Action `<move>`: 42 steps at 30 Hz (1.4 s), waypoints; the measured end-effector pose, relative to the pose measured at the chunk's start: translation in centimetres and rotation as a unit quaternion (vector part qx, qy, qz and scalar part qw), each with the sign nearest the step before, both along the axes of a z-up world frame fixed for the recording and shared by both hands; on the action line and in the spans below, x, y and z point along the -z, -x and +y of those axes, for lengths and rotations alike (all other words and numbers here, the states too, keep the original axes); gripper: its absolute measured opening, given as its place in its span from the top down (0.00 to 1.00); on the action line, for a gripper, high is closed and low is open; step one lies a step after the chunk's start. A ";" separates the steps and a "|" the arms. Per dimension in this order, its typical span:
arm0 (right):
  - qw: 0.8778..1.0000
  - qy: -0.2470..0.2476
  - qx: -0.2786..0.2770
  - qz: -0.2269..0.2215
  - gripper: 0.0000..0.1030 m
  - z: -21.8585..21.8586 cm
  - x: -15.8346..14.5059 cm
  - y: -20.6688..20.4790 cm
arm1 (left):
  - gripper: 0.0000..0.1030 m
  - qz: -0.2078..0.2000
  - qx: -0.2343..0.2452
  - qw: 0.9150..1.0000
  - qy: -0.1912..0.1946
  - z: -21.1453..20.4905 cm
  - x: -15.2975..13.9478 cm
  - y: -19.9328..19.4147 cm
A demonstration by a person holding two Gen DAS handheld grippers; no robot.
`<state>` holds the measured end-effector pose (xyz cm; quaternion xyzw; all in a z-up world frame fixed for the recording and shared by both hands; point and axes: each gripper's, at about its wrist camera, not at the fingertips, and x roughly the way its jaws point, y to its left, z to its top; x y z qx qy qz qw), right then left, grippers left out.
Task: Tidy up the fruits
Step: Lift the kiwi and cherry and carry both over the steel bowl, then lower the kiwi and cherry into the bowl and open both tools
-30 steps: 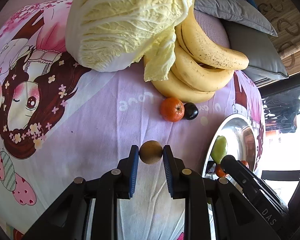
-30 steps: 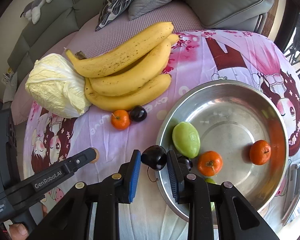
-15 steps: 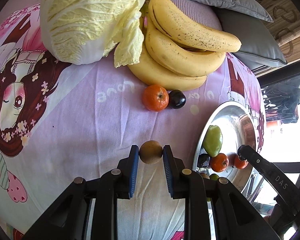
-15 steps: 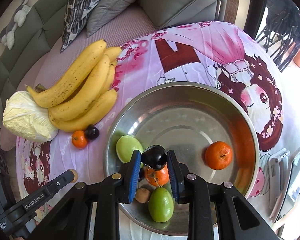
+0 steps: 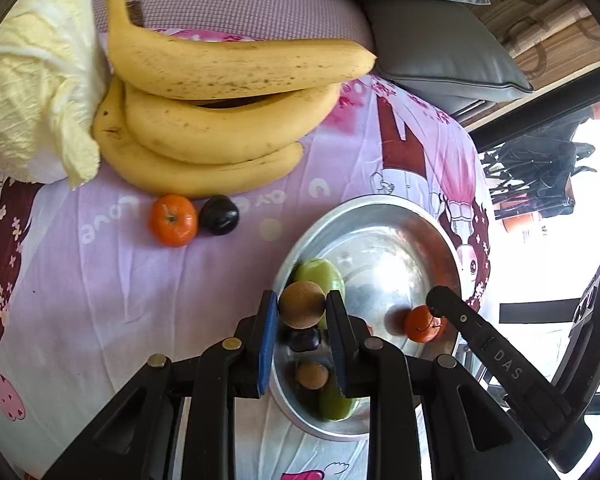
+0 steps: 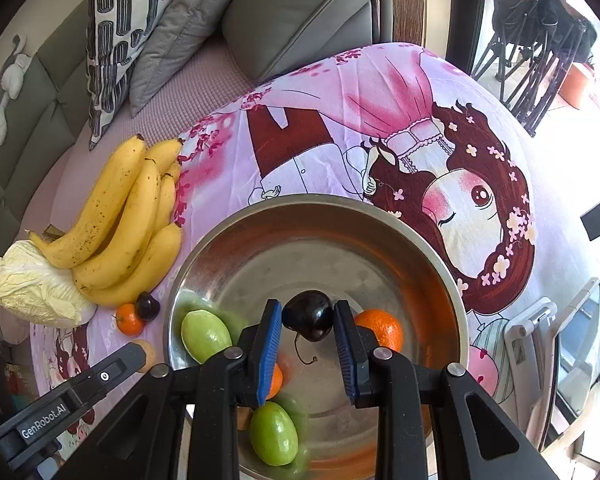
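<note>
My left gripper is shut on a small round brown fruit and holds it over the near rim of the steel bowl. My right gripper is shut on a dark cherry with a hanging stem, above the bowl's middle. In the bowl lie green fruits, oranges, a dark cherry and a brown fruit. An orange and a dark cherry lie on the cloth beside the bananas.
A napa cabbage lies left of the bananas on the pink cartoon-print cloth. Grey and patterned cushions sit on the sofa behind. The left gripper's body shows at the lower left of the right wrist view.
Both grippers moved toward the bowl with their fruits. The left one now reaches over the bowl's rim; the right one went from the rim to above the bowl's middle.
</note>
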<state>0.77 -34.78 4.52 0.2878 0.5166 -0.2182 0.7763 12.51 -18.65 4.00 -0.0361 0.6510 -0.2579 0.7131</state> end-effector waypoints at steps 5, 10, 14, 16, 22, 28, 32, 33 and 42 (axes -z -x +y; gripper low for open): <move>1.000 -0.004 -0.002 0.000 0.72 -0.5 0.7 -0.3 | 0.75 -0.005 0.024 1.000 -0.015 -2.6 -0.3 0.4; 1.000 -0.009 -0.006 0.013 0.72 -1.0 1.7 -0.7 | 0.75 -0.004 0.039 0.998 -0.039 -3.7 -0.4 0.5; 1.000 -0.017 -0.011 0.023 0.72 -1.3 2.5 -1.0 | 0.75 -0.004 0.045 0.997 -0.058 -4.8 0.0 0.2; 0.999 -0.017 -0.012 0.024 0.72 -1.4 2.6 -1.0 | 0.75 -0.004 0.043 0.997 -0.062 -5.1 0.2 0.2; 1.000 -0.013 -0.015 0.025 0.72 -1.6 2.6 -1.1 | 0.75 0.001 0.042 0.996 -0.074 -5.7 0.9 0.0; 0.999 -0.014 -0.013 0.030 0.72 -1.6 3.0 -1.2 | 0.75 0.000 0.039 0.996 -0.082 -6.0 1.4 -0.2; 0.999 -0.015 -0.010 0.032 0.71 -1.6 3.2 -1.3 | 0.75 0.004 0.038 0.996 -0.081 -6.3 1.6 -0.3; 0.999 -0.016 -0.010 0.033 0.71 -1.6 3.3 -1.3 | 0.75 0.005 0.037 0.996 -0.082 -6.3 1.6 -0.3; 0.999 -0.020 -0.005 0.039 0.71 -1.6 3.5 -1.3 | 0.75 0.015 0.038 0.996 -0.077 -6.4 1.8 -0.3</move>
